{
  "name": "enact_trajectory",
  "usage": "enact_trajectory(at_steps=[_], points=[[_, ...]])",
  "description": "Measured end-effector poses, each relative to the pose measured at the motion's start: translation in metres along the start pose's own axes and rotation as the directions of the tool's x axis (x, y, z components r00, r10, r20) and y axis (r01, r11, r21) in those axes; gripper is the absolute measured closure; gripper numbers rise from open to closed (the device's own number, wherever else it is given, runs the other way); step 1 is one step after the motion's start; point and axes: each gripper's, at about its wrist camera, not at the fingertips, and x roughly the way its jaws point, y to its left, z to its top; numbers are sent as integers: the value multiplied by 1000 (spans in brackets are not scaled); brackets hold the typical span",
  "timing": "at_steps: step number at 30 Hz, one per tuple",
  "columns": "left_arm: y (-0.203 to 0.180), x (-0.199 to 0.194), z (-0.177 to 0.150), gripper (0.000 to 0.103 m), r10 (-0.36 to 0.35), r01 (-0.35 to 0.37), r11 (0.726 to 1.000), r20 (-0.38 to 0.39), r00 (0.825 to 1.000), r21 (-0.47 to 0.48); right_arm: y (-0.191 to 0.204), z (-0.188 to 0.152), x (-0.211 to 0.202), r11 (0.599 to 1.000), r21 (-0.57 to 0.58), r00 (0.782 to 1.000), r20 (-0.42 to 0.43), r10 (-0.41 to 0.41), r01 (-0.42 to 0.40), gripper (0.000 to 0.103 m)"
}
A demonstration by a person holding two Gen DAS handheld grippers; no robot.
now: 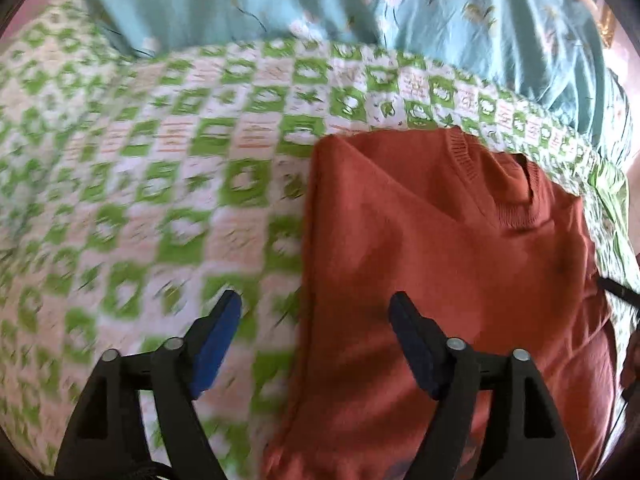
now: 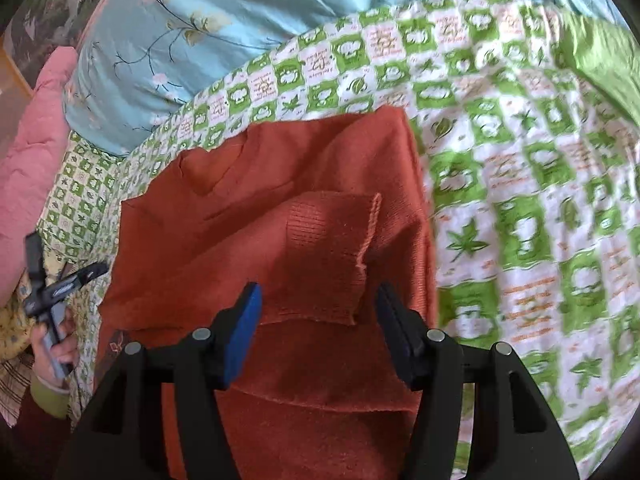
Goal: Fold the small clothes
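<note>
Rust-orange knit, a small sweater [image 1: 452, 264], lies flat on a bedspread [image 1: 168, 184] checked in green and white with leaf and cloud prints. In the left wrist view the sweater fills the lower right of the frame, its ribbed neckline [image 1: 516, 208] toward the upper right and its left edge running down the middle of the picture. The left gripper [image 1: 316, 312] hangs above this edge with its jaws spread wide and nothing between them: the blue-padded finger [image 1: 218, 344] on the left is over the bare bedspread, the other finger [image 1: 416, 344] is over the orange knit. Whether either tip touches the cloth cannot be told.

From the right wrist view the sweater [image 2: 280, 240] lies in the centre and lower part, with one sleeve folded across the body so that its ribbed cuff [image 2: 332, 240] rests on top. The right gripper [image 2: 318, 304] also stands open, gripping nothing, its two fingers on either side of the near edge of that cuff and just above the sweater. The sweater's right edge runs down beside the right finger, with the checked spread beyond it.

Behind the sweater in both views sits a pale blue floral quilt [image 2: 192, 32], bunched along the far side of the bed. A pink padded cover [image 2: 32, 120] shows at the left of the right wrist view, and below it the left gripper's handle can be seen in the person's hand [image 2: 52, 344].
</note>
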Motion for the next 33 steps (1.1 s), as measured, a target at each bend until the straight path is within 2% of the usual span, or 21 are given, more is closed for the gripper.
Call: enact_trajectory(at_steps=[2,4,5,6,7,8,9,11,13,14,16,18,19,23,28,30,31,32,33], points=[[1,23,12,20,33,-33,999,-44,999,-14,1,0,10,1000,16,1000,-15,1,-1,43],[3,37,21,20,18,-20,999,-57,998,-36,-2,-3,20,999,46,1000,-22,-11,12,45],[2,41,24,26,14,-16,999,-50,999,-40,-4,-5,20,998,58,1000,-18,-10,11,53],[0,43,25,53,15,-16,999,-40,999,-31,-4,-6,21,997,69,1000,-11,-20,21,75],[-4,45,27,74,15,-16,1000,-38,999,-15,-5,-6,21,997,74,1000,-6,-24,25,92],[-7,47,29,87,11,-11,1000,-46,999,-8,-6,-6,21,996,89,1000,-3,0,0,95],[-10,45,31,91,37,-37,999,-28,999,-12,-7,-7,16,994,107,1000,14,27,-28,95],[-10,35,33,93,91,-90,996,33,995,-15,0,-6,-3,996,80,996,81,35,-41,96],[-3,33,32,94,104,-102,994,59,993,-41,0,-8,-24,995,85,990,136,48,-59,96],[0,35,32,101,131,-128,991,58,990,-49,-2,-9,-28,995,88,990,137,42,-54,96],[5,45,30,100,145,-143,988,43,988,-55,-9,-15,-16,997,71,997,73,-33,28,96],[4,44,30,100,152,-149,987,52,987,-55,-17,-24,3,995,77,998,-4,-64,64,96],[2,44,30,100,166,-163,985,55,985,-48,-17,-26,6,995,75,997,-17,-70,71,96],[3,42,31,100,181,-179,982,49,982,-53,-10,-29,1,992,68,995,-9,-103,103,96],[7,39,25,98,181,-179,983,44,983,-50,9,-41,-9,991,-22,991,-24,-134,133,96],[8,32,19,97,158,-156,987,30,987,-39,6,-42,-9,991,-15,990,-30,-137,137,92],[8,26,16,95,140,-139,990,26,990,-39,3,-42,-12,990,3,990,-25,-139,139,90],[9,15,10,88,110,-109,993,30,993,-38,2,-42,-17,990,21,991,-11,-136,136,88],[10,7,3,75,94,-92,995,32,995,-37,2,-42,-23,991,31,992,10,-127,127,87]])
